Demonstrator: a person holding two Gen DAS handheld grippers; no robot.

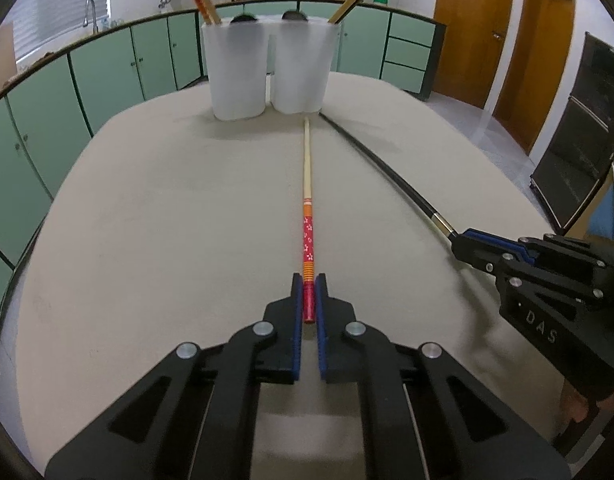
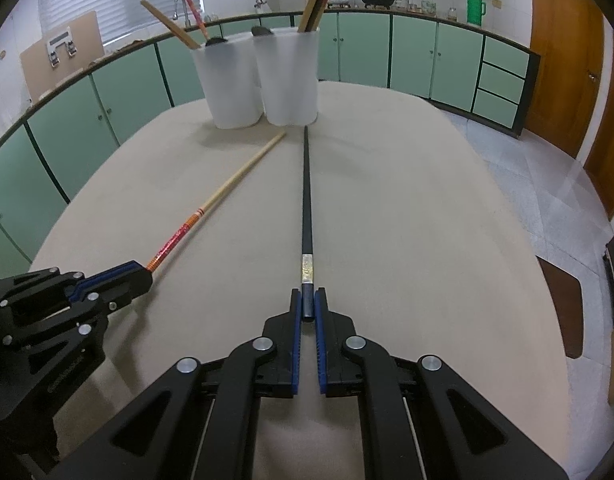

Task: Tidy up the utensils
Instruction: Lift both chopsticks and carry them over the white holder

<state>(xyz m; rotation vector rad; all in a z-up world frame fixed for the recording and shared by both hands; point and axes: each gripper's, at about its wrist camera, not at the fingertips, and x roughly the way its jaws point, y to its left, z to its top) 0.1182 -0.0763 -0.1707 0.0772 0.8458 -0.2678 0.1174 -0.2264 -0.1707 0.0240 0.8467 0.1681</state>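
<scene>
Already several sticks stand in the two frosted white plastic cups (image 1: 267, 76). Left gripper (image 1: 308, 296) jaws clamp the red-patterned wooden chopstick (image 1: 307, 184), right gripper (image 2: 308, 306) jaws the slim black chopstick (image 2: 306, 200); both remain on the beige table (image 1: 167, 220)

Green cabinets (image 2: 363, 48) curve across the upper frame beneath a dark counter; a blinded window (image 2: 119, 0) sits upper left, wooden doors (image 1: 473, 28) upper right, pale tiled floor (image 2: 555, 184) right.

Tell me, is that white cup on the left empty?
Not empty. The left white cup stands upright on the table with wooden chopsticks leaning out of its top.
</scene>
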